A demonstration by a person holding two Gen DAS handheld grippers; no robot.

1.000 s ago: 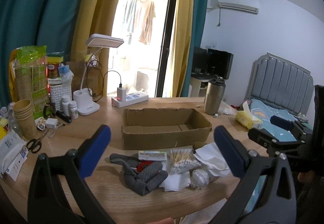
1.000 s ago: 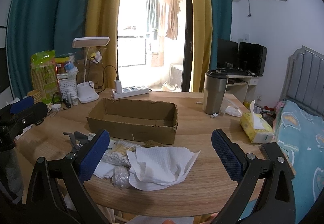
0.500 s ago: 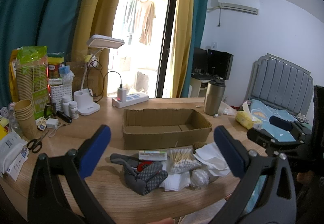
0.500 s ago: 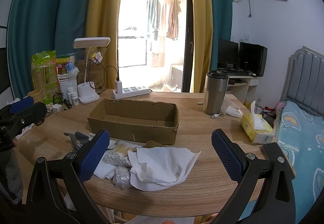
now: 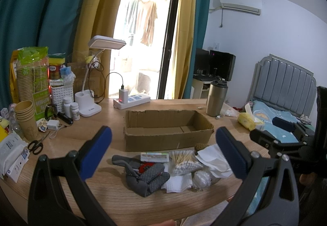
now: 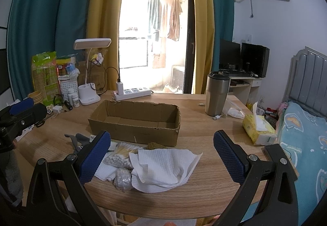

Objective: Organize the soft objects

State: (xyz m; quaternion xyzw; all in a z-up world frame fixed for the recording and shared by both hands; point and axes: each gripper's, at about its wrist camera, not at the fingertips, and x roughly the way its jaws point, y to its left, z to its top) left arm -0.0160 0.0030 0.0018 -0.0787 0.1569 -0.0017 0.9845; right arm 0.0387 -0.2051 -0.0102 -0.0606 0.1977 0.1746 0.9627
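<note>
- left gripper (image 5: 163, 156) hangs above the near table edge, jaws spread wide, holding nothing.
- right gripper (image 6: 161, 156) likewise gapes empty.
- soft pile lies just before the cardboard box (image 5: 167, 134): grey gloves (image 5: 147, 177), cotton swab bag (image 5: 184, 162), white paper towel (image 6: 163, 166).
- a small brownish lump (image 6: 154, 145) touches the box; possibly a sponge.

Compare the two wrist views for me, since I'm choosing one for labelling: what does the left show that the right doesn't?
Only the left wrist view shows the scissors and most of the grey glove. Only the right shows the white cloth fully spread and the whole tissue pack. Both share the empty cardboard box, cotton swabs, and open fingers.
</note>
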